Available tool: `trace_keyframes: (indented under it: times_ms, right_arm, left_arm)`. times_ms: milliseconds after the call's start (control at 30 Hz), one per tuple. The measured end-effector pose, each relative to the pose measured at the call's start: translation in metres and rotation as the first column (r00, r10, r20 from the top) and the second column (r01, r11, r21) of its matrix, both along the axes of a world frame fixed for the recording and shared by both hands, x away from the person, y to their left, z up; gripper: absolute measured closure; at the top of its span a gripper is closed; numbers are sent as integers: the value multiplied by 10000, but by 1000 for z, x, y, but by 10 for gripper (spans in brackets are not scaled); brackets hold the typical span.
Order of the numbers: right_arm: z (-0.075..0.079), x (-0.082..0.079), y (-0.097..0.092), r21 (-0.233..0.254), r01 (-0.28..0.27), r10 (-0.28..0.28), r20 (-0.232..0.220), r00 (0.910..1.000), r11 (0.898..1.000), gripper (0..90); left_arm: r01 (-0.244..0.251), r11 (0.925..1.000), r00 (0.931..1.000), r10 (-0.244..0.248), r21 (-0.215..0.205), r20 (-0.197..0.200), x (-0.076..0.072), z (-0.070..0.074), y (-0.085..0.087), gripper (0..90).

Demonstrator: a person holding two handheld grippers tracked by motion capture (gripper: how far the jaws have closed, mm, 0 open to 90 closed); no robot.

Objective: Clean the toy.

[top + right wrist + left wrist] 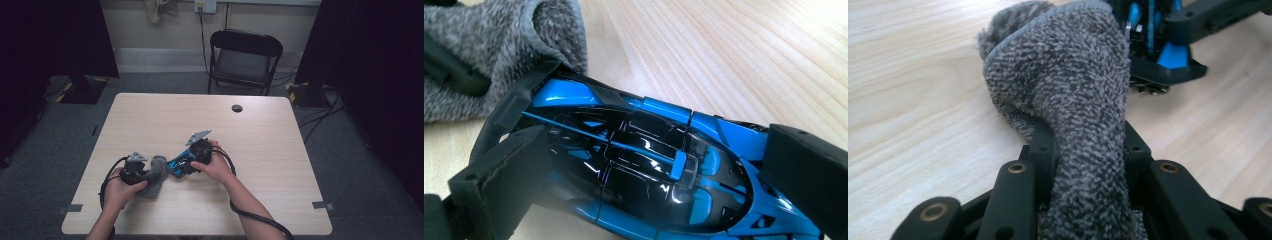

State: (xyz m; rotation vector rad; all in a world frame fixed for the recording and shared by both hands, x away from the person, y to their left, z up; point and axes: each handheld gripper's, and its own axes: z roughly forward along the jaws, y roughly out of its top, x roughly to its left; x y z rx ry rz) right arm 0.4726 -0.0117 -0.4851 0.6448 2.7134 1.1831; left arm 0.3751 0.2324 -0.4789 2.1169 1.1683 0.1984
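Beyond the worktop (260, 130) a folding chair (244, 57) is seen. Near its front, a grey cloth (156, 172) is clenched by the left tongs (142, 175), touching the blue toy car (179, 165) gripped by the right tongs (182, 167).

No writing, label, brand, number or sign can be read anywhere in these views. The blue and black toy car (649, 170) carries glossy panels and stripes but no lettering or logo that can be made out, and the grey fleecy cloth (1073, 100) is plain. The worktop (165, 120) shows bare wood grain without any print.
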Motion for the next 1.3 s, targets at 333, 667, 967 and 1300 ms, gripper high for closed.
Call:
trace_keyframes:
  times_ms: [333, 667, 967, 1300]
  right_arm:
    - [0, 0, 0, -5, 4, -4, 1, 10000, 10000, 0]
    - [0, 0, 0, 28, 3, -3, 15, 10000, 10000, 0]
    - [0, 0, 0, 35, 10, -10, 16, 10000, 10000, 0]
    - [-1, 0, -1, 61, 19, -19, 31, 10000, 10000, 0]
  left_arm:
    - [227, 9996, 9997, -228, -173, -100, -8, 0, -9, 682]
    - [604, 9982, 9980, -605, -44, -206, -15, 1, -15, 684]
    - [797, 9968, 9968, -796, 78, -83, -22, 1, -21, 685]
    - [1517, 9883, 9882, -1514, 144, -239, -30, 3, -38, 685]
